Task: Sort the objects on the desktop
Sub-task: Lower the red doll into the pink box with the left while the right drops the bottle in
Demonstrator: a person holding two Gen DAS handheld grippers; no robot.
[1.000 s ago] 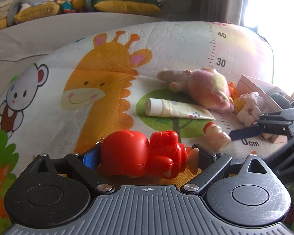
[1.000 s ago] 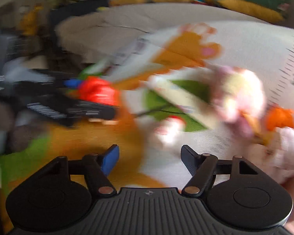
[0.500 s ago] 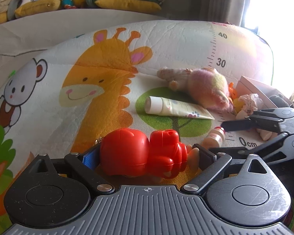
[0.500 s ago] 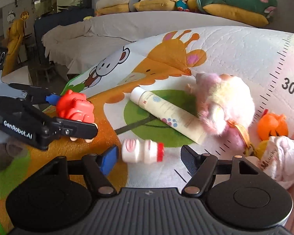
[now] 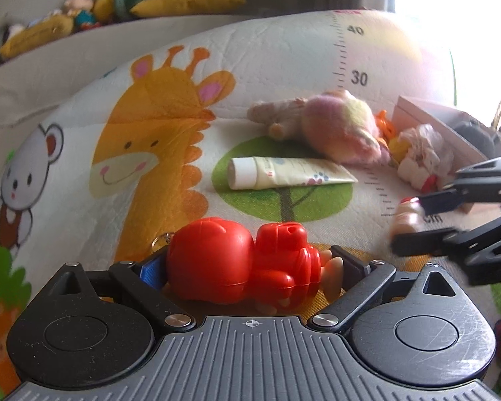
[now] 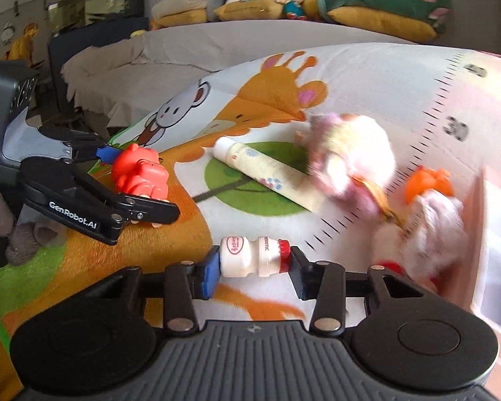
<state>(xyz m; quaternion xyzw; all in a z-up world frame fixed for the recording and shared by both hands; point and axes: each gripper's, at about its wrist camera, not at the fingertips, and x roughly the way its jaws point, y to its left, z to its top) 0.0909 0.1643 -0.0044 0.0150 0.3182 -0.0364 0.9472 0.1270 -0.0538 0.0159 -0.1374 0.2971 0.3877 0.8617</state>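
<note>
A red plastic toy figure (image 5: 243,260) is clamped lengthwise between the two fingers of the left gripper (image 5: 247,264), held just above a cartoon play mat (image 5: 83,127) printed with a giraffe, a bear and a ruler scale. A small white drink bottle (image 6: 252,256) with a red cap is gripped end to end by the closed jaws of the right gripper (image 6: 252,260), its base against the blue pad and its cap against the black one, near the right side of the mat. A cream tube (image 5: 284,177) is seen lying flat on the green tree print in the middle of the mat. Just beyond it, a pink and yellow plush toy (image 5: 334,127) is lying on its side. To the right, a crumpled white bundle (image 5: 421,153) and a small orange object (image 6: 427,180) are found beside a box (image 5: 451,117) at the mat's right edge.
</note>
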